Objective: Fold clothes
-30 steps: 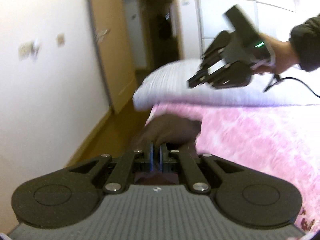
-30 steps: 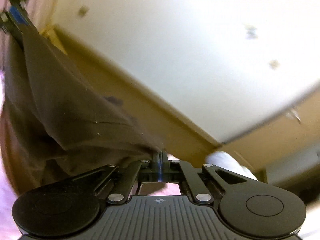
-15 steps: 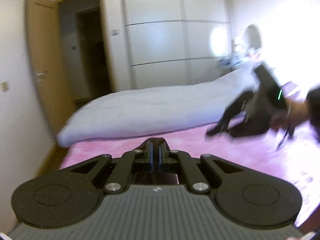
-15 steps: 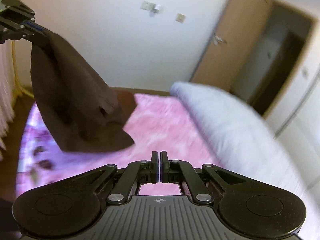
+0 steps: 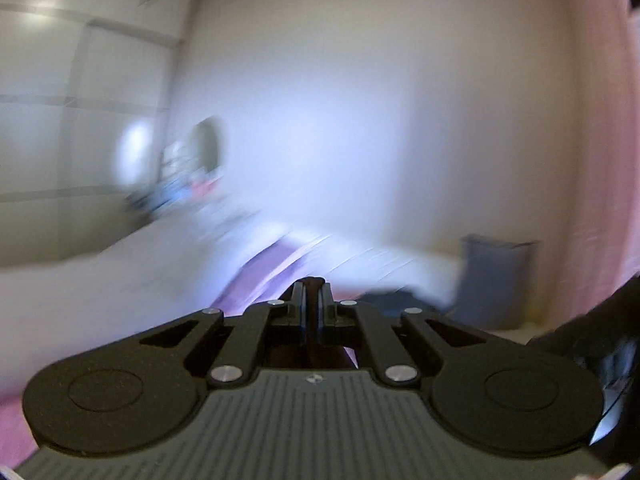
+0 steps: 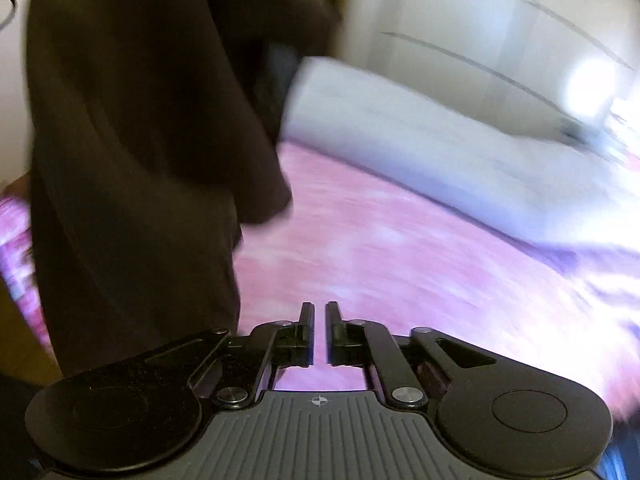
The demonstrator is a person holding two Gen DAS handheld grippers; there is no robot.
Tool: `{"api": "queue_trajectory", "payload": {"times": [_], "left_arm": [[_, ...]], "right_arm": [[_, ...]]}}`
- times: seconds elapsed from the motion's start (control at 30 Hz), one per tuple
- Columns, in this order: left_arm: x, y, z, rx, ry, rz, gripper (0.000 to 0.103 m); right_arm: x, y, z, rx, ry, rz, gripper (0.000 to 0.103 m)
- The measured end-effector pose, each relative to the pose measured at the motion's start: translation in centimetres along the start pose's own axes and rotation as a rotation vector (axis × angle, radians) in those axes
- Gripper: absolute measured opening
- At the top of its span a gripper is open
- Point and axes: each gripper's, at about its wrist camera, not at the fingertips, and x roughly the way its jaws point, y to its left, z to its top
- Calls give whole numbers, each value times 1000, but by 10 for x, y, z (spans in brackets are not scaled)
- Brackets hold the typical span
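Observation:
A dark brown garment (image 6: 132, 152) hangs in the air at the left of the right wrist view, above the pink bedspread (image 6: 400, 256). My left gripper (image 5: 311, 292) is shut on a fold of that dark cloth, which shows just below its fingers (image 5: 316, 350), and it points across the room at a wall. My right gripper (image 6: 319, 312) is slightly open and empty, close to the right of the hanging garment and above the bedspread.
A white duvet (image 6: 440, 132) lies along the far side of the bed, with wardrobe doors (image 6: 480, 20) behind it. In the left wrist view a grey bag (image 5: 494, 280) stands by the wall, next to a pink curtain (image 5: 600, 120).
My left gripper has lifted the garment and swung round to the right, from the doorway towards the far wall. My right gripper let go of the cloth, swung towards the wardrobe and opened slightly.

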Motion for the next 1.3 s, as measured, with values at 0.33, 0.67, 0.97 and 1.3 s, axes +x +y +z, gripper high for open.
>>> {"api": "queue_trajectory", "payload": {"times": [0.33,0.67,0.97,1.3], "left_arm": [[-13,54,-51,-82,124,238,5],[27,214,-275,-329,659,513,45],[113,173,-379,212,890,211,54],[145,207,-361,88,873,330,5]], "right_arm": [[-67,-31,-27,134,-157,-136,59],[91,60,-44,74,205,14,64],[258,57,-71,-223,359,73,65],[399,35,-108,-829,265,249,70]]}}
